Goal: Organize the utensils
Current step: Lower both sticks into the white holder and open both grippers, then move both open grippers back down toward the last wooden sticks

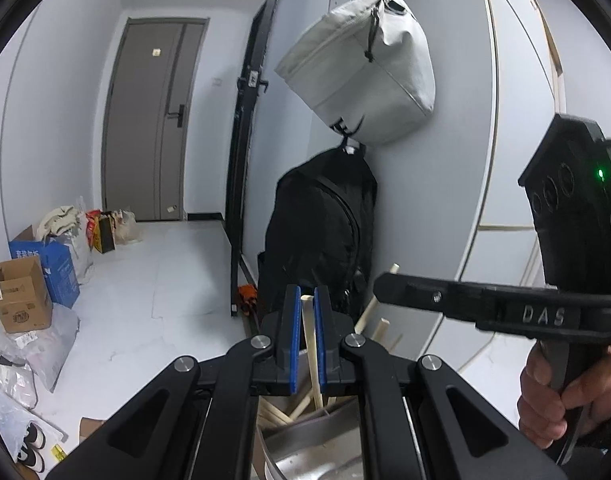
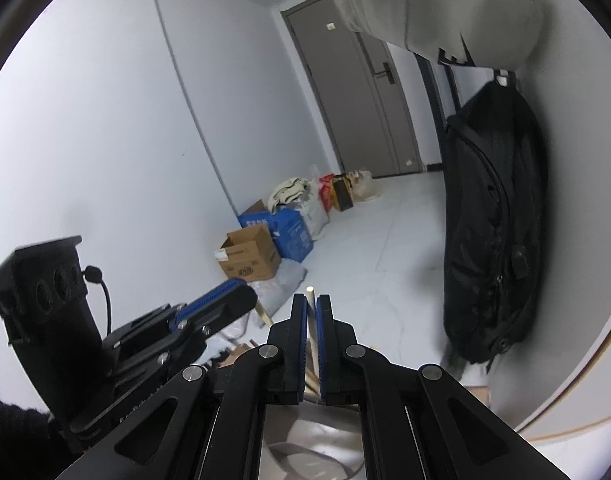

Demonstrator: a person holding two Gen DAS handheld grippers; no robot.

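Left gripper (image 1: pixel 308 312): blue pads pressed onto a pale wooden chopstick (image 1: pixel 310 344), which stands nearly upright between them, its top end poking just above the fingertips. Below it, a steel holder (image 1: pixel 305 444) with more wooden chopsticks (image 1: pixel 375 322) leaning out to the right at loose angles.

Right gripper (image 2: pixel 312 316): pads likewise pinched on a thin light-coloured stick (image 2: pixel 311 294), round tip showing above the fingertips; I take it for another chopstick. In the left wrist view this gripper comes in from the right, level, held by a hand (image 1: pixel 565 392).

Surroundings: black backpack (image 1: pixel 321 232) hanging on the wall just behind the holder, grey bag (image 1: pixel 361 68) above it. Cardboard box (image 2: pixel 247 258) and blue box (image 2: pixel 291 234) on the floor at the far left wall; grey door (image 1: pixel 153 120) at the far end.
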